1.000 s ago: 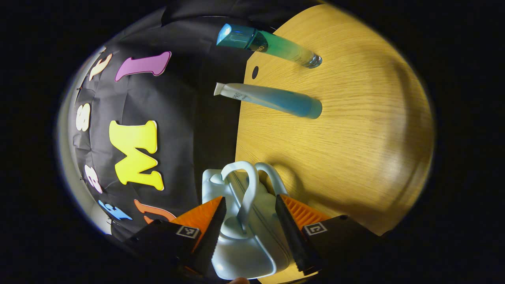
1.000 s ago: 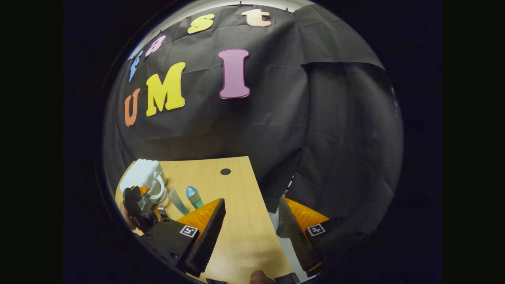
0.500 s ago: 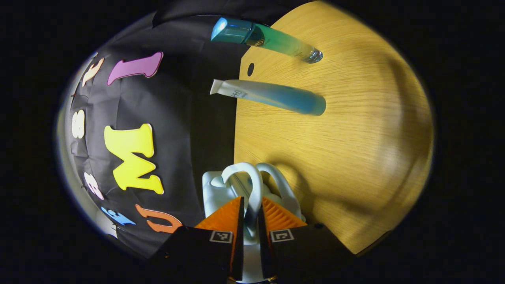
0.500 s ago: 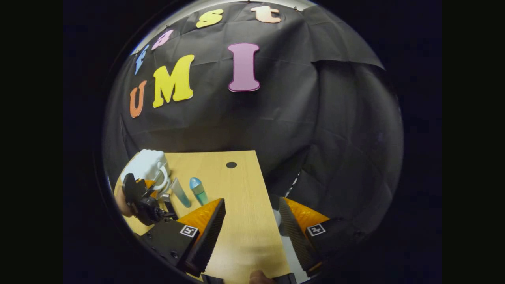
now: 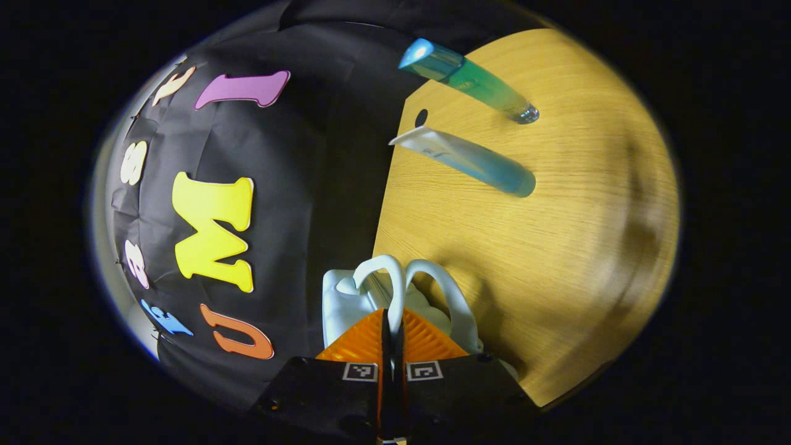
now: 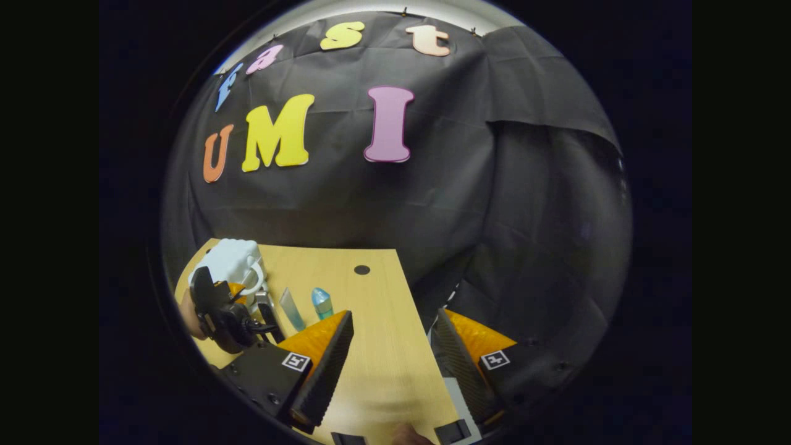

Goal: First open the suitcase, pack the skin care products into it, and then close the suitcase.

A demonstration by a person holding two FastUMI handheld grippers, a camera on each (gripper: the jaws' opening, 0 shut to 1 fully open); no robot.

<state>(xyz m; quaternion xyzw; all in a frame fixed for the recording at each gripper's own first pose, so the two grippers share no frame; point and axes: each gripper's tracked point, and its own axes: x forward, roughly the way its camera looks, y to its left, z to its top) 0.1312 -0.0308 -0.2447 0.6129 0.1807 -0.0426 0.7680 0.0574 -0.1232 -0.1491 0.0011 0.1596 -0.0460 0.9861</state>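
Note:
A small white suitcase (image 5: 342, 301) stands closed at the wooden table's (image 5: 556, 247) edge, two loop handles on top. My left gripper (image 5: 392, 326) is shut on the nearer handle (image 5: 388, 272). A green-blue bottle (image 5: 479, 86) and a blue tube (image 5: 473, 165) stand farther along the table. In the right gripper view the suitcase (image 6: 230, 261) sits far left with the left gripper (image 6: 240, 290) at it, the tube (image 6: 291, 308) and bottle (image 6: 321, 303) beside them. My right gripper (image 6: 394, 315) is open over the table's right edge, holding nothing.
A round cable hole (image 5: 421, 117) marks the table near its back edge, also seen as the hole (image 6: 362, 269) in the right gripper view. The black cloth wall (image 6: 432, 204) hangs right behind the table. A hand (image 6: 188, 312) holds the left gripper.
My left gripper went from wide open around the suitcase handle to shut on it. The right gripper stayed open and only shifted slightly.

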